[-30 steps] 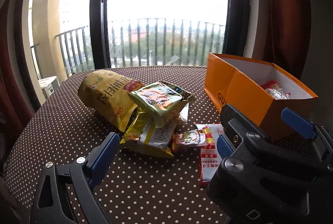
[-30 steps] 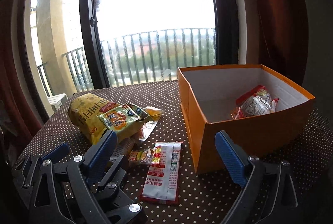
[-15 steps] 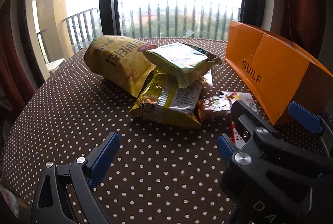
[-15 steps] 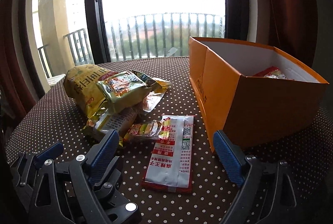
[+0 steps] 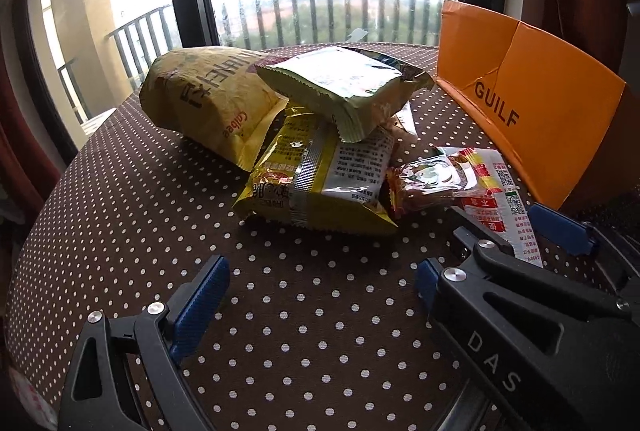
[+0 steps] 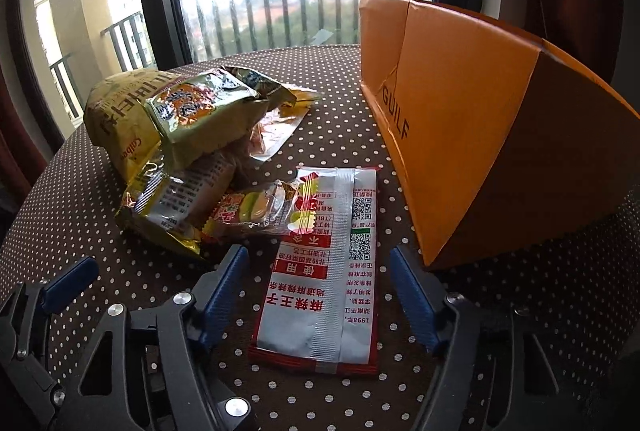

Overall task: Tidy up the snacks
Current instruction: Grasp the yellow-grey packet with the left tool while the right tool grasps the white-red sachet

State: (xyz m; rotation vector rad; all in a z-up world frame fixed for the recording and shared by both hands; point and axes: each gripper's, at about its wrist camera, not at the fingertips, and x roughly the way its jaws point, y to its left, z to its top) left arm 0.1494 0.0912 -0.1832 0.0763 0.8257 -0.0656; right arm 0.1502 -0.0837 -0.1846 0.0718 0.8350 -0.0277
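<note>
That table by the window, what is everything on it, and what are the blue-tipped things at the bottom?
Large chip bag: 1, yellow, far left of the pile.
Green snack bag: 1, olive green, on top of the pile.
Yellow packet: 1, yellow and silver, under the green bag.
Small clear-wrapped snack: 1, red and yellow, overlapping the flat packet.
Flat packet: 1, red and white, between the right gripper's fingers.
Box: 1, orange, right side.
Tablecloth: 1, brown with white dots.
Left gripper: open, empty.
Right gripper: open.

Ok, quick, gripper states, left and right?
Left gripper: open, holding nothing, over the dotted brown tablecloth.
Right gripper: open, holding nothing, jaws either side of the flat red-and-silver snack packet.
</note>
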